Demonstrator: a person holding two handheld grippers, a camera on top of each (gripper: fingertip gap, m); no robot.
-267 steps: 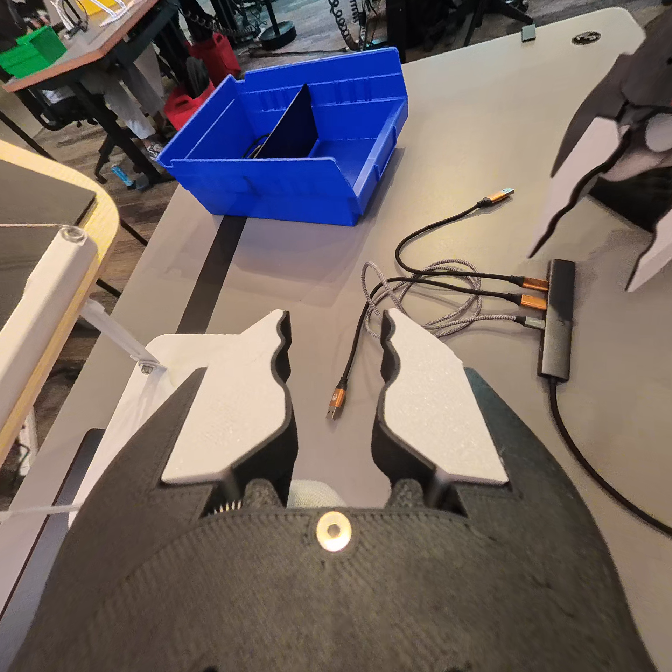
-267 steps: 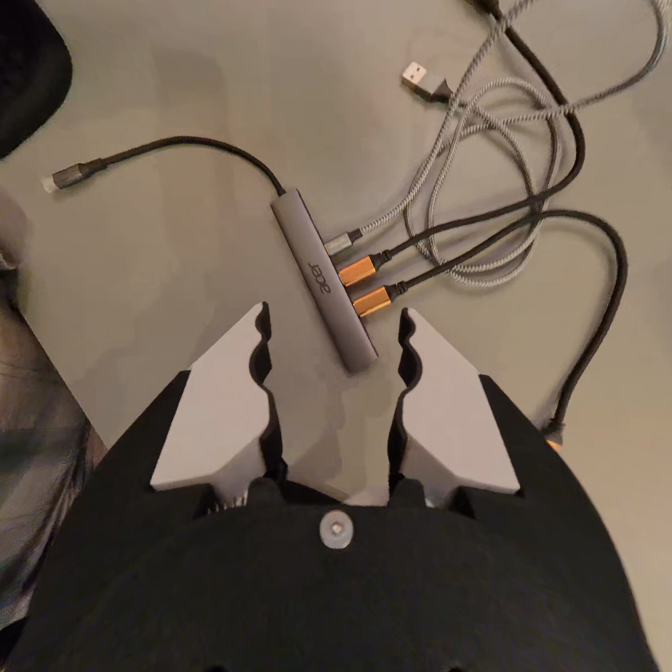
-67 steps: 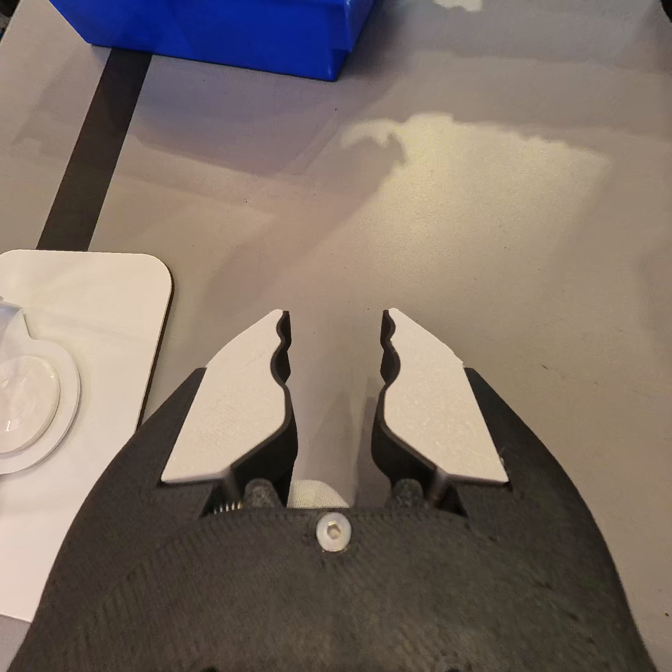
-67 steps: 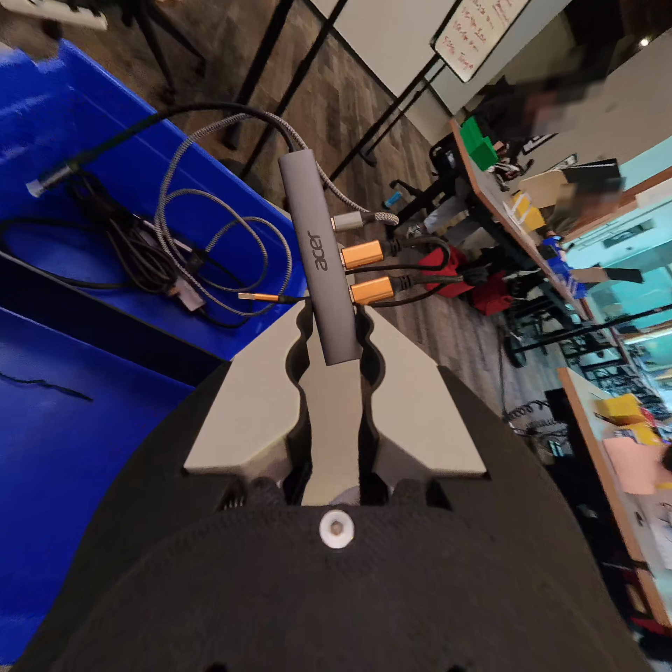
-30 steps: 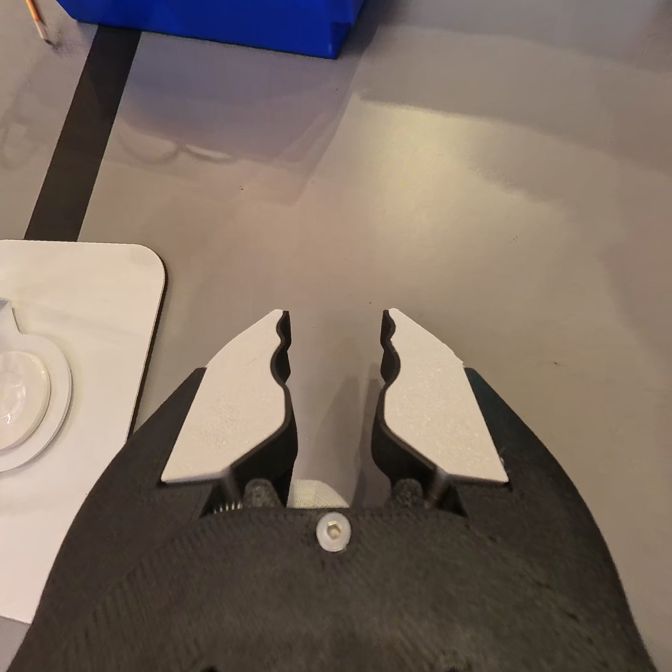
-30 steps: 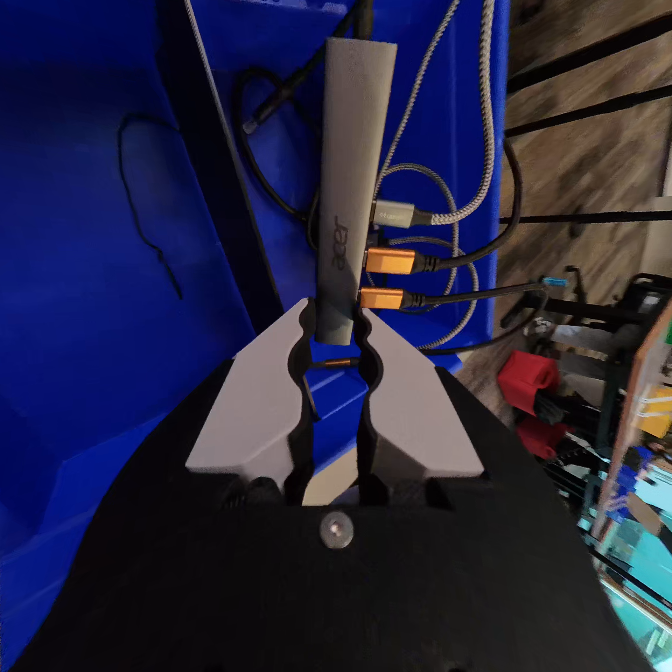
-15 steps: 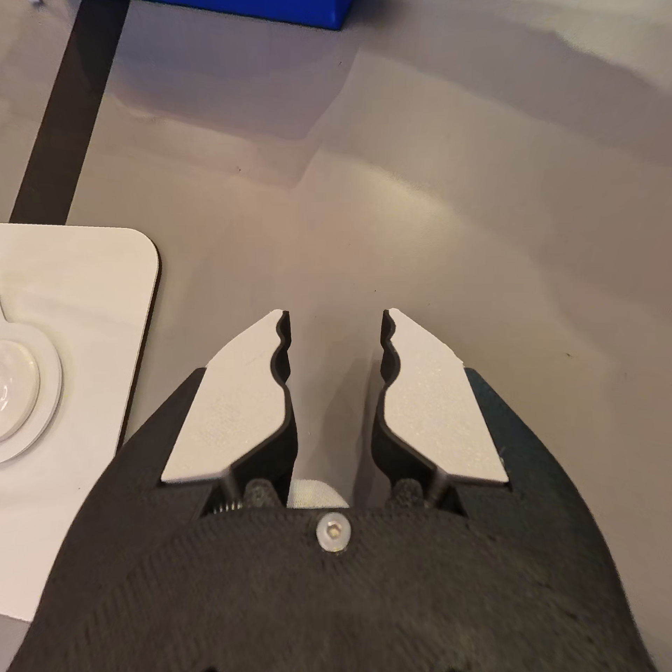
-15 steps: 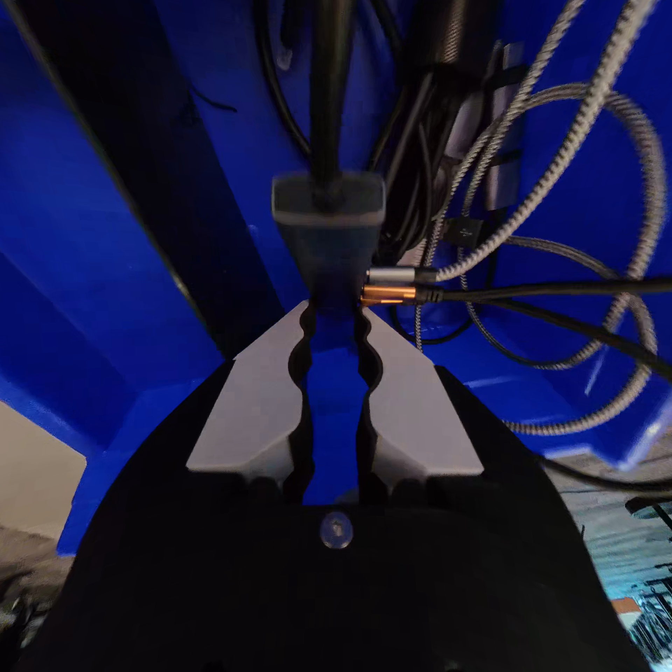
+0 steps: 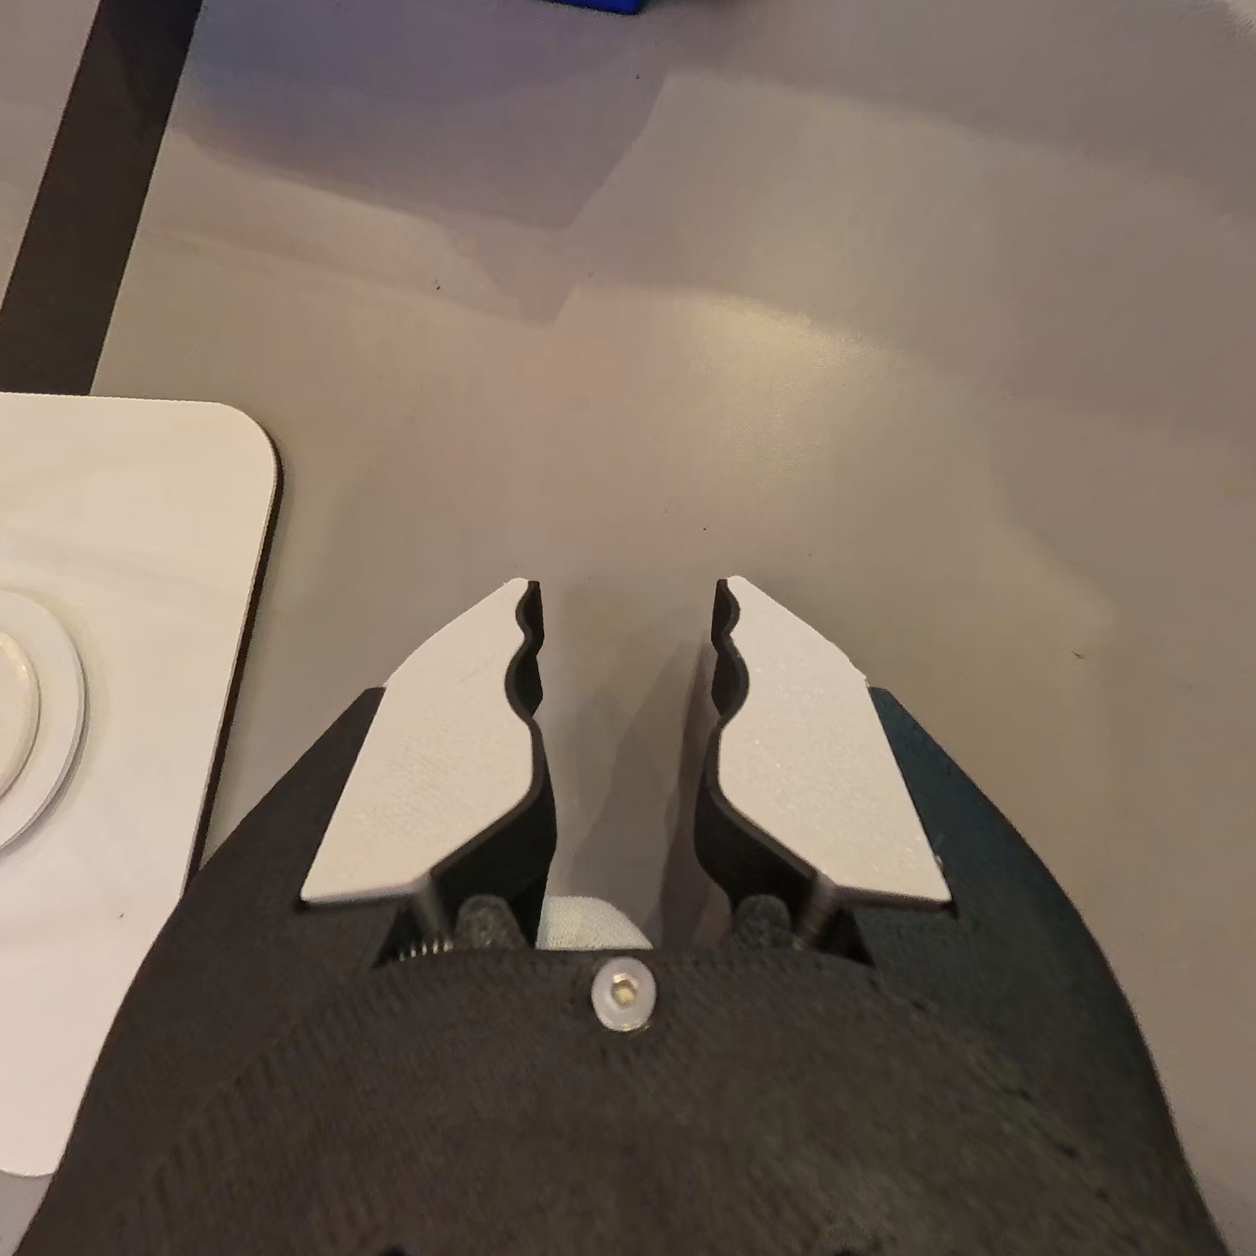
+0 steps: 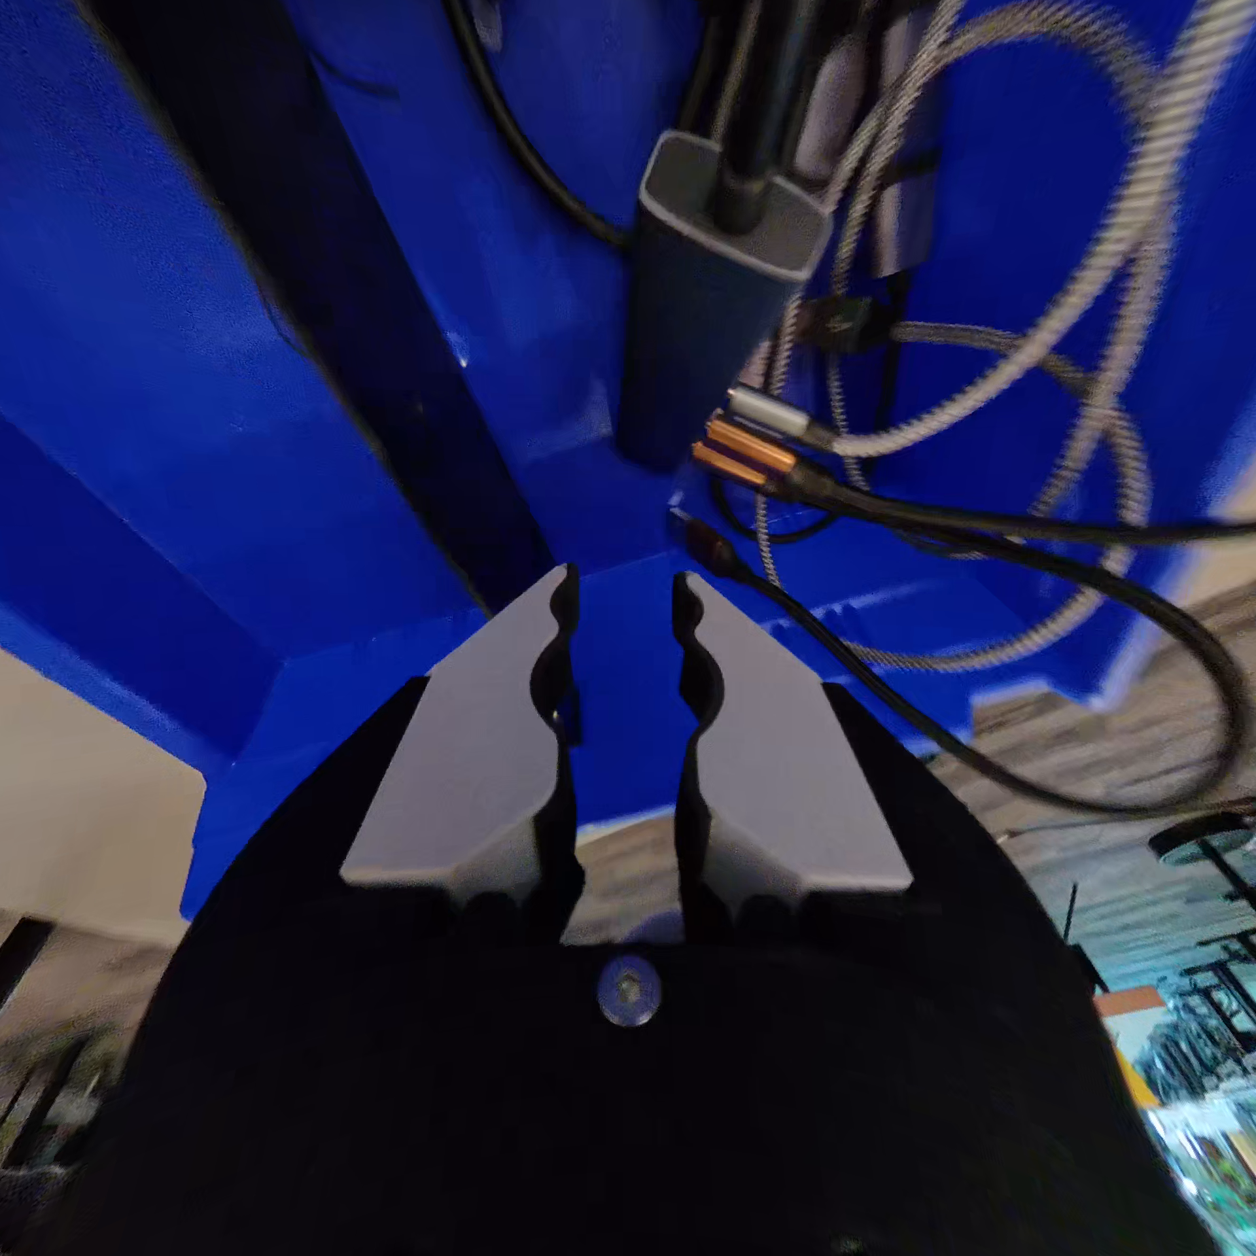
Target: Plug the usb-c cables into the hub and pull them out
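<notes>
My left tool (image 9: 626, 612) low over grey surface (image 9: 781, 380), fingers apart, empty; white board (image 9: 129, 612) at its left. My right tool (image 10: 624, 598) pointing into blue bin (image 10: 204, 421), released, gripping nothing. Hub (image 10: 707, 312) lies in bin just beyond fingertips, three cables (image 10: 951, 516) plugged into its right side.

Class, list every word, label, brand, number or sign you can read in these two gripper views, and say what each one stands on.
None can be read.
Grey hub in the blue bin: the faces in view show no marking.
Table and white board: no print.
Room at the right wrist view's lower right: too blurred to tell.
</notes>
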